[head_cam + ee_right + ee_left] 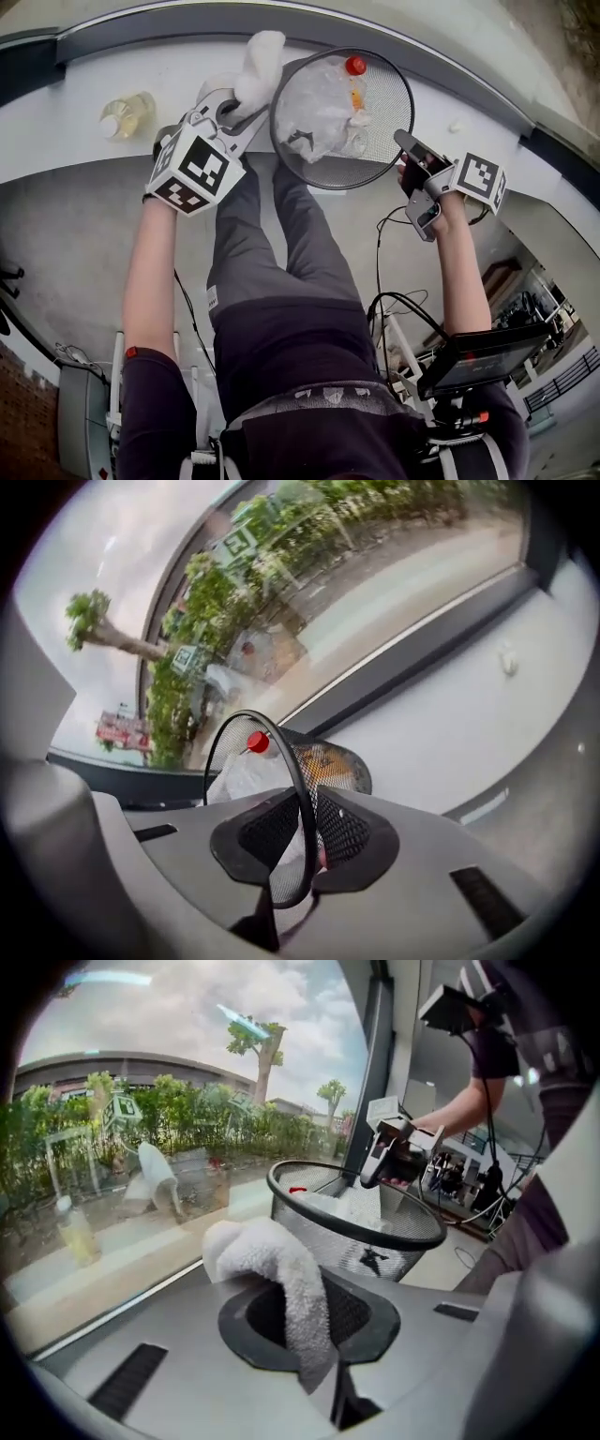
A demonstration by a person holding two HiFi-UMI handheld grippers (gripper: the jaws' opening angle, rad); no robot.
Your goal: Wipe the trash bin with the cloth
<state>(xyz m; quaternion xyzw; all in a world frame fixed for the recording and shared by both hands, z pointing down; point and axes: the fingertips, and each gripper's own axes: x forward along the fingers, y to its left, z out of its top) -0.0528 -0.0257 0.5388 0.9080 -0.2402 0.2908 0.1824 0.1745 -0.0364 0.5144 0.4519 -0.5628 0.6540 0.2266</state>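
Observation:
A black mesh trash bin (375, 157) stands on the white window ledge (66, 112), holding crumpled plastic and a bottle with a red cap (355, 66). My left gripper (246, 111) is shut on a white cloth (258, 66), which sits right by the bin's left rim; whether it touches the rim I cannot tell. In the left gripper view the cloth (281, 1274) drapes over the jaws in front of the bin (375, 1246). My right gripper (405, 142) is shut on the bin's right rim. In the right gripper view the rim (302, 789) and mesh wall run between the jaws.
A small plastic bottle of yellowish liquid (127, 115) stands on the ledge to the left of the cloth. A white scrap (457, 125) lies on the ledge at the right. The window glass runs just behind the bin. Cables and a screen (483, 356) hang near the person's right side.

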